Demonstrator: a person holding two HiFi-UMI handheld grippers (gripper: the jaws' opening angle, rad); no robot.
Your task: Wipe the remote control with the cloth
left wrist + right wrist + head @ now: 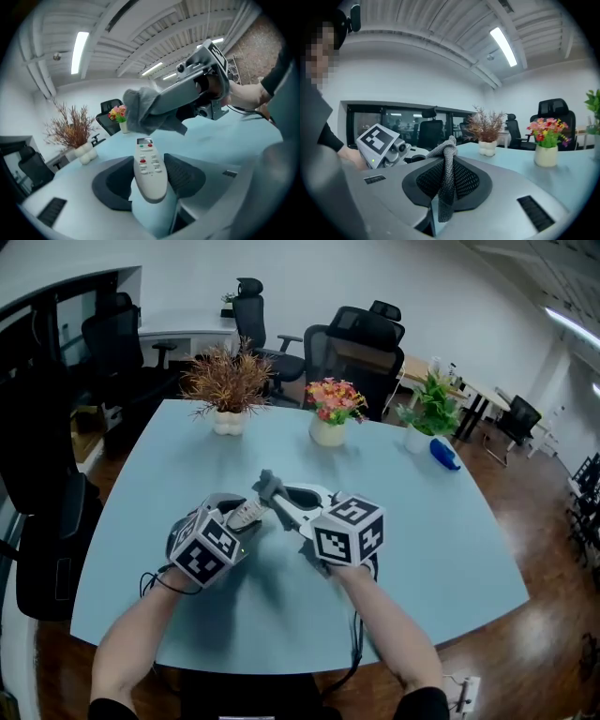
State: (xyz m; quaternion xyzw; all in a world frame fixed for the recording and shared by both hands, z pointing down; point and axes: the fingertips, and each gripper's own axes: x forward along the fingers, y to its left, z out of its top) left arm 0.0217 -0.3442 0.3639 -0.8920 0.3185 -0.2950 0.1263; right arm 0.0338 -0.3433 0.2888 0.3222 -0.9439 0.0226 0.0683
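Observation:
My left gripper [150, 177] is shut on the white remote control [149, 166], which lies lengthwise between the dark pads with its red and green buttons facing up. In the head view the remote [246, 515] sits just above the light blue table [422, 521], left of centre. My right gripper [446, 182] is shut on a grey knitted cloth [446, 159], whose top pokes up and whose tail hangs down between the jaws. The cloth [143, 111] hovers right over the far end of the remote; I cannot tell whether they touch. The two grippers sit close together, the left one [251, 512] beside the right one [281, 505].
A dried brown plant in a white pot [228, 390], a vase of pink and yellow flowers [330, 413] and a green potted plant [429, 413] stand along the table's far edge. A blue object [444, 454] lies at the far right. Black office chairs [356, 348] stand behind the table.

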